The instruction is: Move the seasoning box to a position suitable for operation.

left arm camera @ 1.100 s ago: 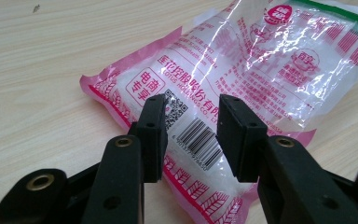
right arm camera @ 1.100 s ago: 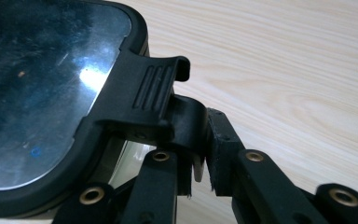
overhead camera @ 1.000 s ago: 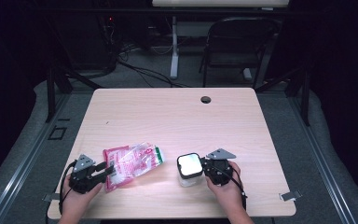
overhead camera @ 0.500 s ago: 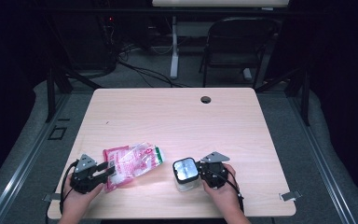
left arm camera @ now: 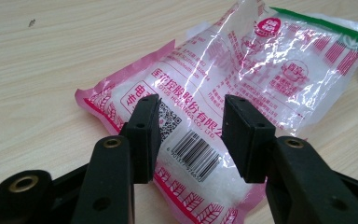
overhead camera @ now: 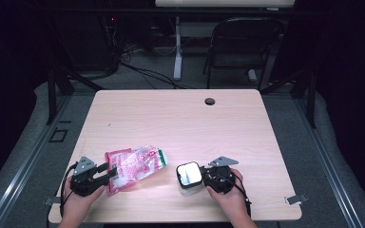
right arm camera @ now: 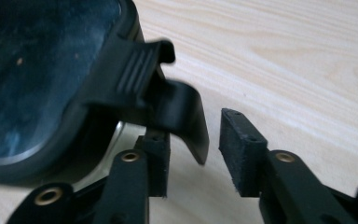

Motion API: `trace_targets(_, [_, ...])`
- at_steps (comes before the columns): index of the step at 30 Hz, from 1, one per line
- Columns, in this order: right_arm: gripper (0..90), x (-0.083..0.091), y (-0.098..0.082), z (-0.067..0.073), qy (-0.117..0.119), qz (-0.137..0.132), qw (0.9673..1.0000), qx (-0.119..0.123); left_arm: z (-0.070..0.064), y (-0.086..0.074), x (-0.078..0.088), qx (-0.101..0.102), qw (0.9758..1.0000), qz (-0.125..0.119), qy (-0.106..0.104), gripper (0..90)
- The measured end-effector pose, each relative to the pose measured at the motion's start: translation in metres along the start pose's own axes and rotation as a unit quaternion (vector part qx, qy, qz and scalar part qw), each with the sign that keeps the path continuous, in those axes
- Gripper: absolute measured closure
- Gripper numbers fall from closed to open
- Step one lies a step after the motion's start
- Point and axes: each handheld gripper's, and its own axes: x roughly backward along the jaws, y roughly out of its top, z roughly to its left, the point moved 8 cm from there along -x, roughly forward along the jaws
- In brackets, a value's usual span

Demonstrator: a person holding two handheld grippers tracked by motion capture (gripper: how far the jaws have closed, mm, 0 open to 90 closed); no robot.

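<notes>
**A:** So we've got the wooden table (overhead camera: pixel 180 123), and near our edge of it the pink and clear plastic bag (overhead camera: pixel 135 167) lying flat, with the small clear container (overhead camera: pixel 189 180) with the black lid just to its right. The two are near each other but apart.

**B:** Yep. The bag looks soft and crinkly to us, full of something white and grainy, so it'll sag and shift if we lift it by one end. The film is shiny, probably slippery. We'd pinch the sealed pink edge nearest the left gripper (overhead camera: pixel 105 172), where it's flat and thin, rather than the puffy middle.

**A:** In the left gripper view the left gripper (left arm camera: pixel 189 130) has its jaws spread over the barcode end of the bag (left arm camera: pixel 223 88), which lies between them, and the pads don't press on it. They've just been opening a bit more.

**B:** And the container seems stiff and light, but the lid (right arm camera: pixel 42 79) has a hinged latch (right arm camera: pixel 168 100) that could flip. The right gripper (right arm camera: pixel 193 149) has just been opening too. Its jaws stand apart either side of that latch, not clamping it. We'd take the container by the body, not the latch.

**A:** Agreed, the right gripper (overhead camera: pixel 203 175) sits right against its side anyway.
</notes>
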Motion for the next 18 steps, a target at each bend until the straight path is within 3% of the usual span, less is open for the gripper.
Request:
trace_targets(2, [57.1,0.006,-0.004,-0.002,0.002,0.012,0.9999,0.005,0.001,0.001,0.0,0.007,0.9999,-0.008,-0.003,56.9])
trace_targets(8, [55.1,0.016,-0.005,-0.006,-0.008,0.019,0.9998,0.005,0.003,0.004,-0.001,0.018,0.9998,-0.008,-0.003,56.9])
trace_targets(14, [56.2,0.031,-0.006,-0.008,-0.006,0.025,0.9996,0.008,0.002,0.005,0.0,0.01,0.9999,0.007,-0.006,58.1])
trace_targets(18, [56.6,0.043,-0.004,-0.01,-0.004,0.021,0.9998,0.004,-0.003,0.007,0.0,0.026,0.9991,0.017,-0.027,58.1])
